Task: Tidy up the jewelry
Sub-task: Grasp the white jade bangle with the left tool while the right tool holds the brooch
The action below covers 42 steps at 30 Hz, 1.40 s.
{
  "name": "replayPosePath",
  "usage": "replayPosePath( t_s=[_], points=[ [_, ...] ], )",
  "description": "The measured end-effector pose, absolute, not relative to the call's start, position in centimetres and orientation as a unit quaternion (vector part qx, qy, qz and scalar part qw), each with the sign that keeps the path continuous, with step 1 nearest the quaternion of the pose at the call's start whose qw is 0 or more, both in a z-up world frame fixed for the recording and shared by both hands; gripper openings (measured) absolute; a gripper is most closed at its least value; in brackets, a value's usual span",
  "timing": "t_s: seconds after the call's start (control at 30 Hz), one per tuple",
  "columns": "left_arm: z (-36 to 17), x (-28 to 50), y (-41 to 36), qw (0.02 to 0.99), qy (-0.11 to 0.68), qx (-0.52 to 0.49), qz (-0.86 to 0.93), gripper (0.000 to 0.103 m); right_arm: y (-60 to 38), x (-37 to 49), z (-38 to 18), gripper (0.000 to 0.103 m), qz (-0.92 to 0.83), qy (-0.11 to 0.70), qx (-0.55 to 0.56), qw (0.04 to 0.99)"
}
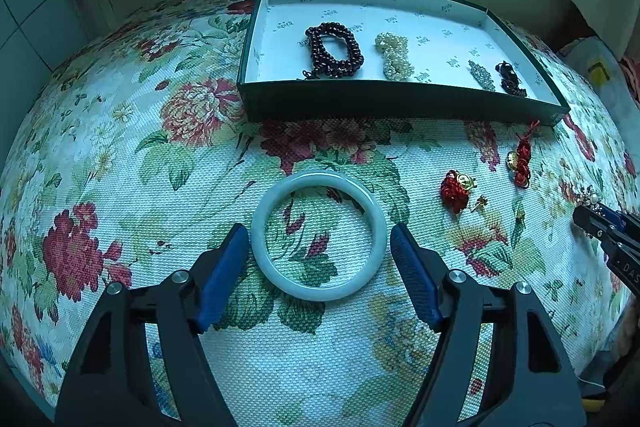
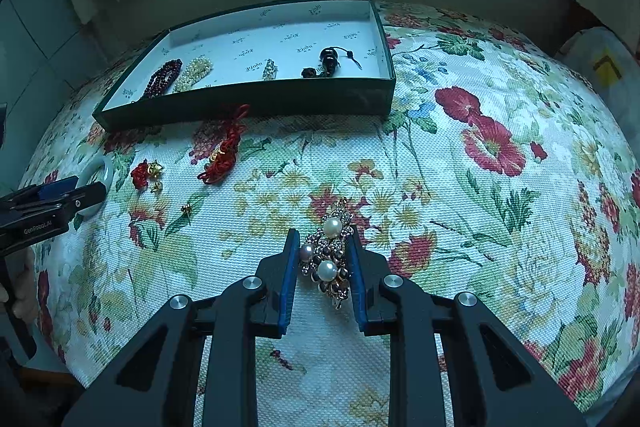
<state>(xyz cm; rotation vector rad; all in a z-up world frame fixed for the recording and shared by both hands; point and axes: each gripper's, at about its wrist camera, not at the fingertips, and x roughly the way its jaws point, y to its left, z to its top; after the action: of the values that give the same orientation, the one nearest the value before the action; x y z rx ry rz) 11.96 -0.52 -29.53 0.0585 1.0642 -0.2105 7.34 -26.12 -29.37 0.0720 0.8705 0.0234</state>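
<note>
So the pale jade bangle (image 1: 319, 235) is lying flat on the flowery tablecloth (image 1: 120, 155), right in the lower middle of the left wrist view, and it sits between the two blue pads of the left gripper (image 1: 319, 243). Those tongs are spread wide. The left pad looks like it's just touching the bangle's outer rim, the right one is a hair off it, so nothing is actually pinched.

Over in the right wrist view, the pearl brooch (image 2: 329, 259) (sparkly thing with a few pearls on it) is dead centre, low in the frame, and the right gripper (image 2: 325, 247) has its pads closed in against both sides of it. It's pinching the brooch, which looks like it's resting on the cloth.

Further out there's a red knotted charm (image 1: 456, 189) and a red cord charm (image 1: 520, 159) lying loose on the cloth to the right of the bangle, with a tiny gold stud (image 1: 481, 202) beside them.

Upper part of the frame: the dark green box (image 1: 400, 103) with a dark red bead bracelet (image 1: 334, 51), a pearl bracelet (image 1: 394, 55), a small crystal piece (image 1: 482, 75) and a dark bead pendant (image 1: 509, 79) inside.
</note>
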Motion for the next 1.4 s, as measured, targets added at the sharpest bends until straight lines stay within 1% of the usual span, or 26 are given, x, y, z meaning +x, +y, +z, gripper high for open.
replayPosePath(
  t_s=[0.07,0.3,0.37,0.43,0.97,1.4],
  points=[
    [-29.7,12.1,-0.5,0.858,0.502,0.03,-0.1,0.078,-25.9,7.5,-29.4,0.024,0.014,0.421,0.035,0.906],
    [-30.1,12.5,-0.9,0.864,0.491,0.051,-0.098,0.079,-25.6,7.8,-29.5,0.024,0.019,0.422,0.035,0.906],
    [-30.1,12.4,-0.8,0.866,0.487,0.053,-0.1,0.077,-25.7,7.8,-29.6,0.024,0.018,0.423,0.036,0.905],
    [-30.0,12.2,-0.8,0.867,0.484,0.054,-0.103,0.071,-25.8,7.8,-29.6,0.024,0.017,0.423,0.038,0.905],
    [-29.7,11.8,-0.7,0.865,0.489,0.046,-0.102,0.07,-25.4,7.5,-29.3,0.024,0.013,0.422,0.04,0.906],
    [-26.0,10.3,-0.6,0.88,0.459,0.028,-0.115,0.07,-24.8,6.8,-27.4,0.024,0.019,0.404,0.037,0.914]
  ],
)
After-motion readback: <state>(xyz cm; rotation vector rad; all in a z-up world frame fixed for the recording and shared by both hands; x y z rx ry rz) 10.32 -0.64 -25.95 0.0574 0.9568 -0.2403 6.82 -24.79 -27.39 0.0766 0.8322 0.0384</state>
